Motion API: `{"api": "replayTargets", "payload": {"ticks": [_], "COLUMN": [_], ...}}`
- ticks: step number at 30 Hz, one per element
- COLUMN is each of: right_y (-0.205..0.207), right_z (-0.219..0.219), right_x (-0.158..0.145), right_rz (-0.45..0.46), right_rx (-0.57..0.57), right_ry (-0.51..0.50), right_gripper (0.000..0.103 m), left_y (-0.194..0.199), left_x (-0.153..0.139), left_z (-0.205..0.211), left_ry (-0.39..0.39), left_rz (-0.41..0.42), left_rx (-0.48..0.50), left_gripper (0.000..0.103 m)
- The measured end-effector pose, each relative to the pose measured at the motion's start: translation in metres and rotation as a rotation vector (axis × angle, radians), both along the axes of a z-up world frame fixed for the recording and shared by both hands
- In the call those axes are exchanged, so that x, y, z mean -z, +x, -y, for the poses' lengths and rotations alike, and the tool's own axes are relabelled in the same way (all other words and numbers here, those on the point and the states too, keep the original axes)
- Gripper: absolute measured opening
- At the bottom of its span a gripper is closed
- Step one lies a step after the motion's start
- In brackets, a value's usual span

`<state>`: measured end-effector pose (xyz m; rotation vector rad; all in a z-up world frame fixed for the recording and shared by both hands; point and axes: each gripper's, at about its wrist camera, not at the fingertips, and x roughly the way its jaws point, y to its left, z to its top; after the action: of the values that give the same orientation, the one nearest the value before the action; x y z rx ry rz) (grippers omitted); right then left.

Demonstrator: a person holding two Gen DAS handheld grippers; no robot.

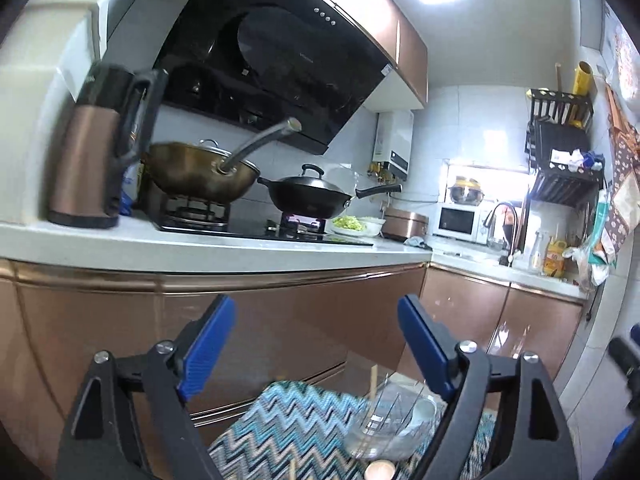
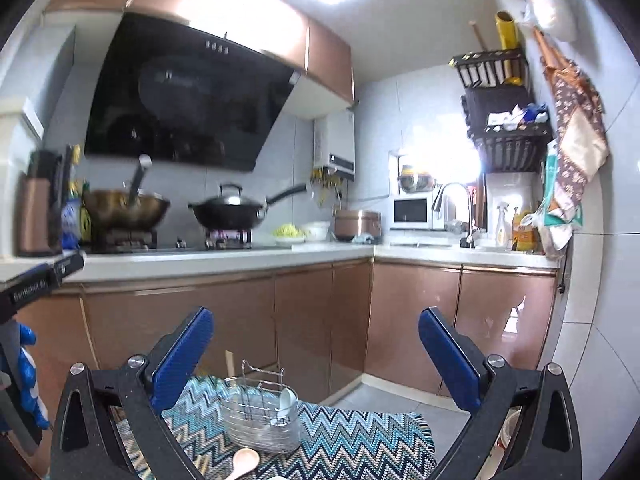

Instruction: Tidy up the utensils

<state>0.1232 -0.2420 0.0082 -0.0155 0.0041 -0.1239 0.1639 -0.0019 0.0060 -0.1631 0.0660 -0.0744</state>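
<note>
Low in both frames, blue-padded jaws spread wide, nothing between them: left gripper [image 1: 316, 344], right gripper [image 2: 316, 356]. Just past them, on a zigzag cloth [image 2: 352, 436], a wire utensil caddy [image 2: 262, 416] with a white spoon [image 2: 285, 400] standing inside; blurred and half hidden by a finger in the left view [image 1: 384, 420]. Only from the right wrist: a wooden spoon [image 2: 245, 460] lying on the cloth before the caddy, and a blue glove [image 2: 28, 376] at the left edge. Farther off, woks on the stove [image 1: 192, 216]; a copper kettle [image 1: 88, 152] large at the left of the left view alone.
</note>
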Motion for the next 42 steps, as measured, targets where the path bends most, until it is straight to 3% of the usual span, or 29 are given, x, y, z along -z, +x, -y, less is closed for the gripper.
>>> {"api": "replayTargets", "payload": {"ticks": [7, 17, 24, 31, 42], "right_y": [-0.063, -0.106, -0.125, -0.137, -0.142], "right_z": [-0.006, -0.011, -0.01, -0.005, 0.005], "right_x": [-0.016, -0.019, -0.024, -0.019, -0.008], "right_rz": [0.08, 0.077, 0.071, 0.08, 0.065], "right_rx": [-0.069, -0.119, -0.14, -0.12, -0.059], "right_ry": [0.035, 0.049, 0.058, 0.064, 0.071], "right_gripper": [0.103, 0.103, 0.103, 0.103, 0.103], "left_y": [-0.058, -0.105, -0.119, -0.131, -0.152], "left_x": [-0.012, -0.005, -0.003, 0.0, 0.0], "left_z": [-0.031, -0.052, -0.045, -0.032, 0.003], "left_ry": [0.021, 0.014, 0.011, 0.031, 0.147], "left_rz": [-0.015, -0.052, -0.094, -0.095, -0.035], "left_rx": [-0.031, -0.037, 0.005, -0.013, -0.04], "left_gripper": [0.084, 0.086, 0.086, 0.086, 0.086]}}
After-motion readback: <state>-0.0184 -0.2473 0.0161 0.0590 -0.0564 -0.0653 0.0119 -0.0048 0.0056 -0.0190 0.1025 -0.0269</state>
